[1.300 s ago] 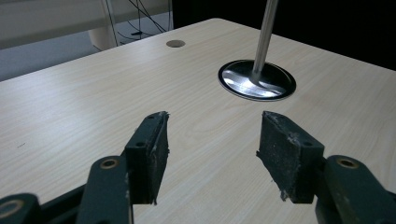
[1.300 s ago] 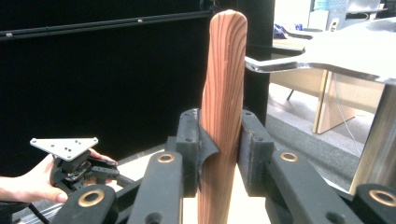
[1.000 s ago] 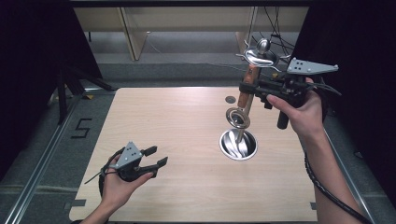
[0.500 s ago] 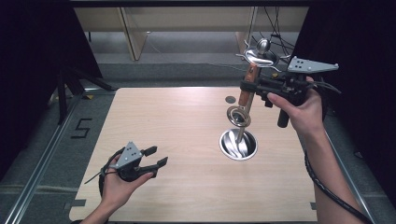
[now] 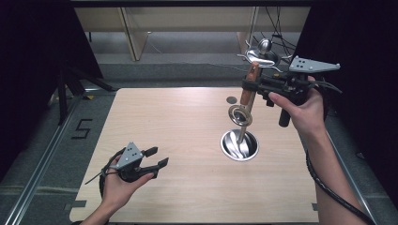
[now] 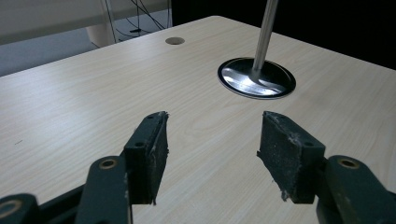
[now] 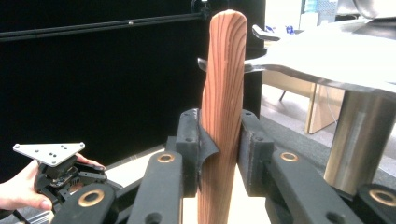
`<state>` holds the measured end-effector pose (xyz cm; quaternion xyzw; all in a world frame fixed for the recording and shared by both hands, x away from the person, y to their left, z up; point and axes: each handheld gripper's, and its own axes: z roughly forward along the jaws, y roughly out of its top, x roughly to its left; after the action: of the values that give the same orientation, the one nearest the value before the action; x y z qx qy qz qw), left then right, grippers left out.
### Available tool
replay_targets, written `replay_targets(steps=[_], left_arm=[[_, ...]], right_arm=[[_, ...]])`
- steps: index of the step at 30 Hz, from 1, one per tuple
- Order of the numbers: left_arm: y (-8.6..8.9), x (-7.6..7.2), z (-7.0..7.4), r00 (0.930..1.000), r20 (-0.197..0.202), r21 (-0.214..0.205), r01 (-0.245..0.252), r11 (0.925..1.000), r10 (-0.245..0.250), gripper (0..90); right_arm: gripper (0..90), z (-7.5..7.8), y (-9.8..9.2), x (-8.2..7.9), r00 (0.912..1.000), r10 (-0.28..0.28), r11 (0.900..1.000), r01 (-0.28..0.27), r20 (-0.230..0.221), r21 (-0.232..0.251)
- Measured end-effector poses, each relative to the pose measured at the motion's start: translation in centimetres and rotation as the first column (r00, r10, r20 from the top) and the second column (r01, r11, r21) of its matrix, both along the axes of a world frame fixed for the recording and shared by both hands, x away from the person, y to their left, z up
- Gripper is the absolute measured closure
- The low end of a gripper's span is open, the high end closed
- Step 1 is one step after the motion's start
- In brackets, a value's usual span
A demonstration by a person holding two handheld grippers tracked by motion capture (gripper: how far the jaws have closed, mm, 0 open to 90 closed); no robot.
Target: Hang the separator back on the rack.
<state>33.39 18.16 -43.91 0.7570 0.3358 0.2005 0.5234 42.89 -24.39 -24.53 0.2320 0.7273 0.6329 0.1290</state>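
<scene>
Two grippers, one wooden handle (image 7: 223, 93)
Right gripper (image 5: 253, 88) clamps the handle upright between its jaws; left gripper (image 5: 157, 157) gapes empty, well apart.

I see open tabletop (image 5: 178, 122) across left and centre of the high view, round steel dish (image 5: 239, 145) right of centre, wooden-handled utensil (image 5: 248, 93) rising from it, blocking the upper right.

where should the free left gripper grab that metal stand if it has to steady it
On the bare straight pole just above the round base, jaws coming level from the left gripper side. The flat base offers no grip, and the right gripper already clamps the wooden handle higher up.
</scene>
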Motion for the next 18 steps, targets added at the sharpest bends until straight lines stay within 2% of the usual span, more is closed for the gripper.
replay_targets(steps=[2, 18], left_arm=[[-0.06, -0.08, -0.03, 0.9999, -0.012, -0.008, -0.011, 0.9999, 0.011, 41.1], [-0.08, 0.03, -0.08, 1.0, -0.008, 0.001, 0.002, 1.0, -0.002, 41.1]], right_arm=[[73.7, -0.07, -0.08, 0.19, 0.9997, -0.002, 1.0, 0.002, 0.025, -0.003], [73.7, -0.4, -0.4, 0.48, 0.9998, -0.008, 1.0, 0.008, 0.016, 0.003]])
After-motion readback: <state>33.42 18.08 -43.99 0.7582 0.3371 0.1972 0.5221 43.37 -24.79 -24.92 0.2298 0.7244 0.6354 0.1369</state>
